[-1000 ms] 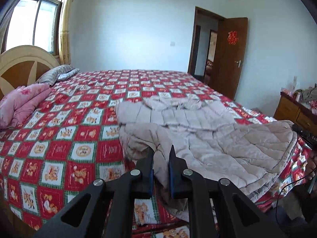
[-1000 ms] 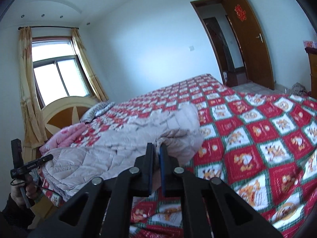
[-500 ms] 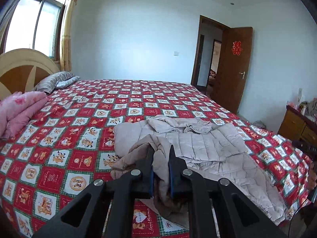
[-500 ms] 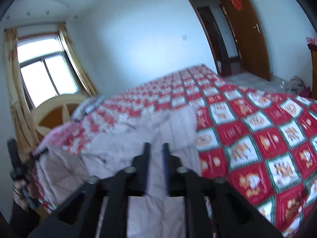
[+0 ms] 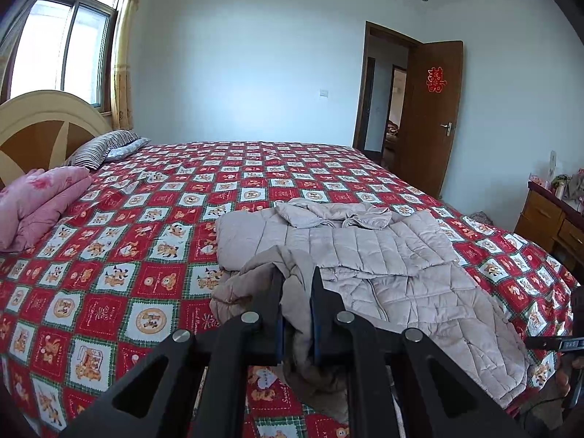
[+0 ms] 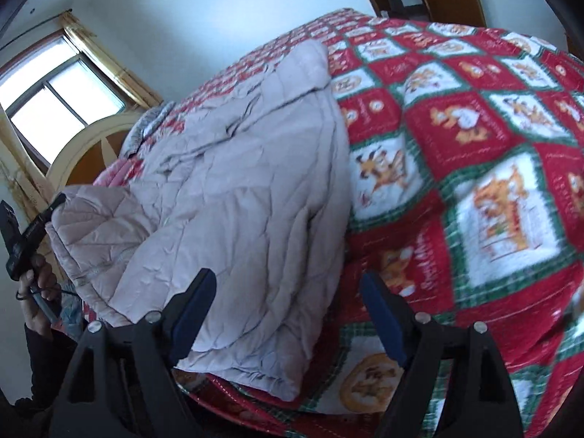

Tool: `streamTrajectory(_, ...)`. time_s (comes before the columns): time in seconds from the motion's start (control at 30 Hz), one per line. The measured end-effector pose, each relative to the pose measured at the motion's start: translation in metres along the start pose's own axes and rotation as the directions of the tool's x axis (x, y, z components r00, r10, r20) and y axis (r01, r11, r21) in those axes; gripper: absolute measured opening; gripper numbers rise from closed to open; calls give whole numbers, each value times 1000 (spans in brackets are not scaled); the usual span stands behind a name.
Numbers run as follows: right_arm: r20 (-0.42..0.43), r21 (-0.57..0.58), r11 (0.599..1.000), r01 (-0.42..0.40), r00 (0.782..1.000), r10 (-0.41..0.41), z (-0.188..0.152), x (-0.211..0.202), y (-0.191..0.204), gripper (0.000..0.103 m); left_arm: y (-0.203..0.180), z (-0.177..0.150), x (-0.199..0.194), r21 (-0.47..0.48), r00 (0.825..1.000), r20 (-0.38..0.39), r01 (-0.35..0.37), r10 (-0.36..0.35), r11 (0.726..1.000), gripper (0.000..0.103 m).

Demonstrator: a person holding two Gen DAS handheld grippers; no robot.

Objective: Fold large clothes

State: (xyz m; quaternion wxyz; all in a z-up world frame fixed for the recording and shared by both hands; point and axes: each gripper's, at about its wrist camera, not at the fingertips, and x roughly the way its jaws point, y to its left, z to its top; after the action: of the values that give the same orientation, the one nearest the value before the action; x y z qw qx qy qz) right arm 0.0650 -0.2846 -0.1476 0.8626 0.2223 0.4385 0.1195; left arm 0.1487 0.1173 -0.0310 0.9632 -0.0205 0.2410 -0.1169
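the pale beige quilted puffer coat (image 5: 383,255) lies half folded on the red checked cartoon bedspread (image 5: 146,226), near its foot edge. the left gripper (image 5: 296,292) pinches a bunched coat edge; the right gripper (image 6: 288,292) hovers with jaws apart over the coat's near corner. the fold looks mid-way, so next likely means carrying the held edge across the coat.

A pink blanket (image 5: 34,202) lies folded near the striped pillow (image 5: 100,146); the brown door (image 5: 432,116) stands open.

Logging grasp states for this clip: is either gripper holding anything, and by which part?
The left gripper is shut on a bunched fold at the near edge of the beige quilted padded jacket. The right gripper is open, holding nothing.
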Motion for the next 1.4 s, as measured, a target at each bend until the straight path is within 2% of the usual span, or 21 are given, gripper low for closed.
streamTrajectory(0.03,-19,5,1000,6,1000,-6,0,7,1,84,0,-2,-2,0,1000,2,-4,4,1000,10)
streamTrajectory(0.07,-43,16,1000,-1,999,2,-3,15,0,79,1,-4,-3,-1,1000,3,-9,9,1000,10)
streamTrajectory(0.13,-94,29,999,-21,995,24,-8,29,0,58,3,-8,-5,-6,1000,-1,-9,9,1000,10)
streamTrajectory(0.17,-99,21,999,-30,995,32,-10,33,1,31,3,-10,-4,-7,1000,-6,-7,7,1000,10)
streamTrajectory(0.2,-86,6,999,-32,996,32,-10,31,3,18,3,-13,-4,-2,1000,-13,-6,6,1000,10)
streamTrajectory(0.27,-45,-12,999,-38,998,38,-5,21,7,14,0,-15,-5,17,1000,-16,-13,13,1000,10)
streamTrajectory(0.43,122,-52,996,-75,989,81,18,-27,20,12,0,-7,-18,20,1000,18,-11,11,1000,10)
streamTrajectory(0.6,260,-78,988,-134,954,150,60,-70,36,11,4,8,-23,17,999,52,-7,6,1000,10)
streamTrajectory(0.7,318,-95,988,-125,936,149,96,-70,50,11,13,20,-4,4,999,37,-13,13,1000,11)
streamTrajectory(0.87,359,-97,989,-115,922,143,147,-54,65,11,29,45,37,-36,1000,19,-19,19,999,11)
streamTrajectory(1.07,352,-99,994,-54,932,86,202,-16,72,11,28,67,79,-5,999,16,-38,38,999,11)
streamTrajectory(1.27,338,-70,997,-11,940,34,250,27,63,11,43,87,144,-54,998,-13,-58,58,997,16)
streamTrajectory(1.3,335,-63,998,-7,942,28,259,37,60,11,47,91,155,-69,998,-17,-67,66,995,24)
streamTrajectory(1.37,334,-55,998,9,943,9,269,51,56,11,54,100,168,-83,993,3,-121,121,989,51)
streamTrajectory(1.4,330,-43,999,16,944,-1,276,61,51,11,58,104,171,-94,987,24,-154,157,984,75)
